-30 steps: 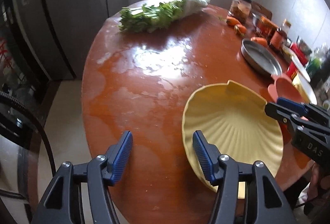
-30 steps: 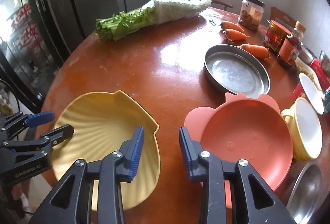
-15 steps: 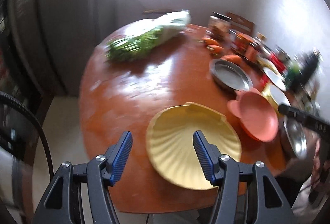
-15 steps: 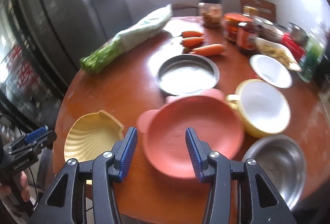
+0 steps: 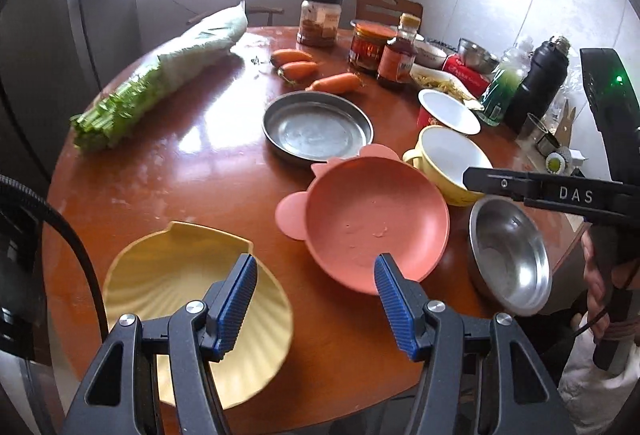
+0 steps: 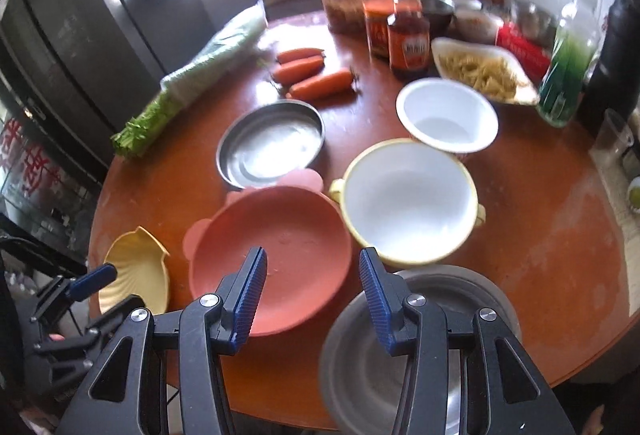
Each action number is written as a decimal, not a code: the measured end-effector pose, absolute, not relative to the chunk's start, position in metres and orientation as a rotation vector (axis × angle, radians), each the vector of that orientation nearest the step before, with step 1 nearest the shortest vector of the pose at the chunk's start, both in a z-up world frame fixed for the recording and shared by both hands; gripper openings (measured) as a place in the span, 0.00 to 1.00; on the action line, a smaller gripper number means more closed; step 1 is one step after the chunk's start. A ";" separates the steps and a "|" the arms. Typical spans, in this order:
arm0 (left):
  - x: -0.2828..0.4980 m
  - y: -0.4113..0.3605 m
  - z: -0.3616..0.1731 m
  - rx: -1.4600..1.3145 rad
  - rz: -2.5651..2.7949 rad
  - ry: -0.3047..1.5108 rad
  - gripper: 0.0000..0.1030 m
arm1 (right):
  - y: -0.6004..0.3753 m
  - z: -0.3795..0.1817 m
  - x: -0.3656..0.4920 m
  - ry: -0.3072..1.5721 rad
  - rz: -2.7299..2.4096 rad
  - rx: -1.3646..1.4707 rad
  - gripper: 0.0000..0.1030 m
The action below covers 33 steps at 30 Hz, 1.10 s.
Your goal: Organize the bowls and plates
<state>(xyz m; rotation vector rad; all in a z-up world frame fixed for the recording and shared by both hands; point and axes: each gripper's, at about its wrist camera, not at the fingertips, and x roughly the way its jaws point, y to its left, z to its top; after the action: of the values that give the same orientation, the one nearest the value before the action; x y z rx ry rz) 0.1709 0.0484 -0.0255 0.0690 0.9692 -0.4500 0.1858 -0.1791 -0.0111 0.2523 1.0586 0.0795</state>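
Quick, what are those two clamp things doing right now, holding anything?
Left gripper: open, holding nothing, above the yellow shell-shaped plate.
Right gripper: open, holding nothing, above the pink eared bowl.

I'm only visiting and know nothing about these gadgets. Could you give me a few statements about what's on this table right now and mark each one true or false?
1. Both grippers, left and right, are open and hold nothing. True.
2. The pink bowl is stacked inside the yellow shell plate. False: they sit side by side on the table.
3. Three carrots lie beyond the flat metal pan. True.
4. The yellow-rimmed bowl is full of noodles. False: it is empty.
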 end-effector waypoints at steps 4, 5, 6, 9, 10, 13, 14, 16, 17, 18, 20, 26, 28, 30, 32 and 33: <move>0.179 0.045 -0.037 0.004 -0.454 1.016 0.59 | -0.179 -0.020 0.190 1.098 0.107 0.239 0.48; 0.181 0.044 -0.040 -0.004 -0.455 1.023 0.59 | -0.178 -0.023 0.192 1.109 0.113 0.231 0.48; 0.183 0.042 -0.041 -0.006 -0.455 1.026 0.59 | -0.176 -0.025 0.194 1.122 0.116 0.222 0.48; 0.186 0.038 -0.046 -0.009 -0.452 1.035 0.59 | -0.172 -0.032 0.201 1.152 0.125 0.198 0.48; 0.187 0.037 -0.047 -0.011 -0.452 1.035 0.59 | -0.172 -0.034 0.205 1.157 0.130 0.197 0.48; 0.187 0.033 -0.049 0.002 -0.452 1.031 0.59 | -0.171 -0.040 0.213 1.181 0.127 0.185 0.48; 0.187 0.032 -0.050 0.009 -0.454 1.029 0.59 | -0.171 -0.042 0.215 1.186 0.125 0.180 0.48; 0.186 0.029 -0.052 0.026 -0.467 1.026 0.59 | -0.169 -0.045 0.218 1.198 0.133 0.177 0.48; 0.186 0.028 -0.053 0.033 -0.472 1.027 0.59 | -0.169 -0.047 0.219 1.205 0.136 0.177 0.48; 0.185 0.027 -0.054 0.037 -0.481 1.025 0.59 | -0.168 -0.048 0.220 1.212 0.139 0.177 0.48; 0.183 0.024 -0.055 0.053 -0.502 1.026 0.59 | -0.167 -0.052 0.222 1.226 0.142 0.164 0.48; 0.188 0.016 -0.063 0.081 -0.499 1.042 0.59 | -0.169 -0.063 0.227 1.253 0.142 0.176 0.46; 0.193 0.015 -0.067 0.074 -0.494 1.057 0.59 | -0.169 -0.065 0.229 1.260 0.145 0.179 0.46; 0.197 0.013 -0.071 0.059 -0.498 1.072 0.59 | -0.168 -0.068 0.231 1.266 0.148 0.173 0.46; 0.200 0.012 -0.074 0.052 -0.497 1.080 0.59 | -0.166 -0.070 0.233 1.274 0.149 0.168 0.46; 0.201 0.011 -0.075 0.054 -0.491 1.081 0.59 | -0.166 -0.071 0.234 1.276 0.150 0.169 0.46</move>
<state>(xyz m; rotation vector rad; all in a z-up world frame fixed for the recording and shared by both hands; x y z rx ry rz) 0.2012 0.0106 -0.0748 0.0535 1.0814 -0.4906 0.2336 -0.1663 -0.0705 0.1685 1.2759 0.1502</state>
